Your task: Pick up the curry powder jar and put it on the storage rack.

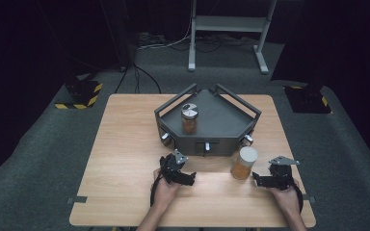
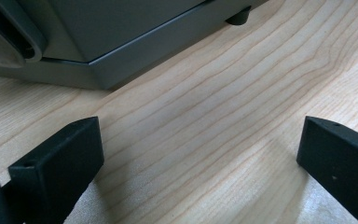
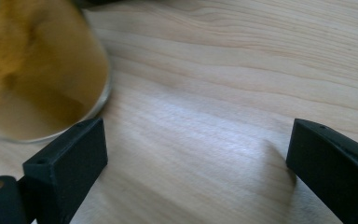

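We look down on a wooden table (image 1: pixel 125 144). A dark grey five-sided tray (image 1: pixel 231 126) with raised rails sits at the table's twelve o'clock half, its pointed corner facing away from the person.

Inside the tray, toward its nine o'clock side, stands a small jar with a silver lid (image 1: pixel 189 118) holding orange-brown contents, upright.

A second, larger jar with a pale lid (image 1: pixel 244 162) stands on the bare table just off the tray's five o'clock corner, upright and apart from the tray wall. Its contents are yellow-orange.

The left gripper (image 1: pixel 185 177) rests low over the table at six o'clock of the tray's front edge, held in the person's left hand (image 1: pixel 165 191). In the left gripper view (image 2: pixel 200 154) the jaws stand wide apart with only wood grain between them; the tray's grey base and one foot lie beyond at eleven to twelve o'clock.

The right gripper (image 1: pixel 262 181) sits at four o'clock of the pale-lidded jar, near it, held in the right hand (image 1: pixel 286 197). In the right gripper view (image 3: pixel 198 149) the jaws are spread wide and hold nothing. That jar (image 3: pixel 37 74) shows blurred at ten o'clock, just outside the near jaw; we cannot tell whether it touches.
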`<state>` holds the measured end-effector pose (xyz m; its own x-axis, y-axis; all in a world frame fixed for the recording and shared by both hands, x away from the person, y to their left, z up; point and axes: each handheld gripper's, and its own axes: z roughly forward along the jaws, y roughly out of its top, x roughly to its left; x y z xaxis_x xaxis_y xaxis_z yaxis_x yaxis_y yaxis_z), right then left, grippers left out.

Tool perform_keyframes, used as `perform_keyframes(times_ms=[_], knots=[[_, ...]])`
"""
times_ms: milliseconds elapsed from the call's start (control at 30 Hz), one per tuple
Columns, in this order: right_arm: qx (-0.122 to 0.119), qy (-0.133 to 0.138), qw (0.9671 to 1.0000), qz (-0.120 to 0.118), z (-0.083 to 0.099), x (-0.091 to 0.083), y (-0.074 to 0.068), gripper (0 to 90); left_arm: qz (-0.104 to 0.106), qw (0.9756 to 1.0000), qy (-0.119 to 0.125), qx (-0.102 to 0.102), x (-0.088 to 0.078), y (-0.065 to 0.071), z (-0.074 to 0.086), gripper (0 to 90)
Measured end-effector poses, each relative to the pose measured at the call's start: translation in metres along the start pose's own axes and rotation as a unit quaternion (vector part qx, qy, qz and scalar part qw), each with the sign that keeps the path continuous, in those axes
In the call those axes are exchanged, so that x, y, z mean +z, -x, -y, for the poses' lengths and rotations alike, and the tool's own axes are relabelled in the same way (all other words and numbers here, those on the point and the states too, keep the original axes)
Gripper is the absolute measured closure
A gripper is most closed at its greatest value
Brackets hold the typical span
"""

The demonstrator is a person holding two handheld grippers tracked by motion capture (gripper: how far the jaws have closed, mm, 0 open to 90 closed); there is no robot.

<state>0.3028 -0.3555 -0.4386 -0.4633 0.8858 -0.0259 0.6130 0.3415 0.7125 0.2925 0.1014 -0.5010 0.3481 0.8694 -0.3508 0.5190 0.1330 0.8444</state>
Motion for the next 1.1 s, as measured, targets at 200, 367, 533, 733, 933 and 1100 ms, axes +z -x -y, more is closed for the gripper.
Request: perform_keyframes(times_ms=[200, 367, 533, 733, 933, 1100], knots=[[-0.002, 0.004, 0.9996, -0.026, 0.002, -0.007, 0.003, 5.8, 0.000, 1.0000, 0.000, 0.000, 0.000, 0.000, 0.000, 0.5], [-0.005, 0.004, 0.9988, -0.048, 0.003, -0.011, 0.002, 6.4, 0.000, 1.0000, 0.000, 0.000, 0.000, 0.000, 0.000, 0.5], [-0.011, 0.015, 0.9972, -0.073, 0.001, -0.014, -0.001, 6.8, 0.000, 1.0000, 0.000, 0.000, 0.000, 0.000, 0.000, 0.5], [-0.017, 0.044, 0.9942, -0.097, 0.001, -0.016, -0.005, 7.7, 0.000, 1.0000, 0.000, 0.000, 0.000, 0.000, 0.000, 0.6], [-0.020, 0.058, 0.9923, -0.107, -0.005, -0.014, -0.009, 9.2, 0.000, 1.0000, 0.000, -0.001, 0.000, 0.000, 0.000, 0.6], [-0.023, 0.069, 0.9910, -0.112, -0.011, -0.013, -0.012, 10.9, 0.000, 1.0000, 0.000, 0.000, 0.000, 0.000, 0.000, 0.6]])
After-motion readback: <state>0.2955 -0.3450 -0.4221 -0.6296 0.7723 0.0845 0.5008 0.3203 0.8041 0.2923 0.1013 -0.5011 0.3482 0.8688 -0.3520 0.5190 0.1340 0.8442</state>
